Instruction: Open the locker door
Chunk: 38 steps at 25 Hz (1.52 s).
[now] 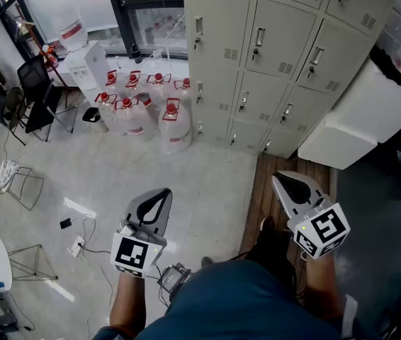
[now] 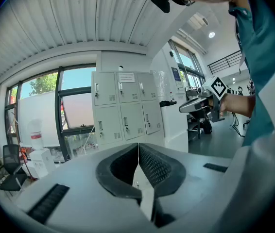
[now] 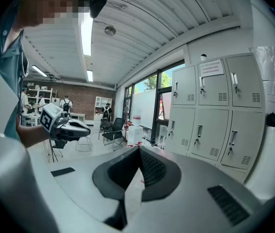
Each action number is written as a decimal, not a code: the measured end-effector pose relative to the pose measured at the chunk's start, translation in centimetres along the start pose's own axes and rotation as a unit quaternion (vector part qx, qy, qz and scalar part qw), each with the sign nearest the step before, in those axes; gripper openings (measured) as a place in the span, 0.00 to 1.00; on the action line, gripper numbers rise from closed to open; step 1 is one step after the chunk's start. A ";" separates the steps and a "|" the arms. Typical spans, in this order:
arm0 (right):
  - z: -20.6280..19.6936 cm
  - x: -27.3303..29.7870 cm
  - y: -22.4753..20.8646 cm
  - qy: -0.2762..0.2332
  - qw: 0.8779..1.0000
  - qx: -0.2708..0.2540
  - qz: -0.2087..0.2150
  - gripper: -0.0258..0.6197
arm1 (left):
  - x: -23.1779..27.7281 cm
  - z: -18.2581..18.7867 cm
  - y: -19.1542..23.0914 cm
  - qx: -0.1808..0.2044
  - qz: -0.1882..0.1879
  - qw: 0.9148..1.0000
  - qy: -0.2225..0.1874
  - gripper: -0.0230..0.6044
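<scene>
A bank of cream lockers (image 1: pixel 271 55) with small handles stands ahead, every door closed; it also shows in the left gripper view (image 2: pixel 123 110) and the right gripper view (image 3: pixel 215 115). My left gripper (image 1: pixel 163 193) is held low over the pale floor, well short of the lockers, jaws shut and empty (image 2: pixel 138 145). My right gripper (image 1: pixel 280 178) hovers over the wooden floor strip, closer to the lockers, also shut with nothing between its jaws (image 3: pixel 139 150). Each gripper sees the other: the right gripper (image 2: pixel 200 103), the left gripper (image 3: pixel 68 128).
Several large water jugs (image 1: pixel 151 105) with red caps stand left of the lockers beside a water dispenser (image 1: pixel 80 55). A white cabinet (image 1: pixel 356 126) juts out on the right. Black chairs (image 1: pixel 41 91), a wire stool (image 1: pixel 16 183) and floor cables (image 1: pixel 80 243) lie left.
</scene>
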State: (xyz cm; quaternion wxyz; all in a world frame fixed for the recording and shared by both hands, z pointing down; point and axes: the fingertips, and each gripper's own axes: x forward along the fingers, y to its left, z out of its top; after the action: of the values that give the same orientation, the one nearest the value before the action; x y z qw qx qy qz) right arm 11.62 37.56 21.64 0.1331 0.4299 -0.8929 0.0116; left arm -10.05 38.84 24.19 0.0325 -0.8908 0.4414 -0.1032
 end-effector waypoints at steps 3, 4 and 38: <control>0.1 -0.4 0.4 -0.001 1.000 -0.002 0.000 0.10 | -0.6 -0.3 -0.2 0.005 0.001 1.000 0.004 0.07; 0.1 -0.5 0.5 -0.001 1.000 -0.003 0.000 0.09 | -0.8 -0.3 -0.2 0.006 0.001 1.000 0.004 0.07; 0.1 4.9 -1.2 -0.020 0.998 0.056 0.003 0.10 | -0.7 -2.4 3.4 -0.018 0.021 0.999 0.025 0.07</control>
State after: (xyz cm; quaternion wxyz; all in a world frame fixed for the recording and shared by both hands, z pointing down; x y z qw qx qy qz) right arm 9.58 33.06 22.62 0.0912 0.4343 -0.8945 0.0532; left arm -13.65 37.42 25.92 0.0076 -0.8789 0.4625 -0.1165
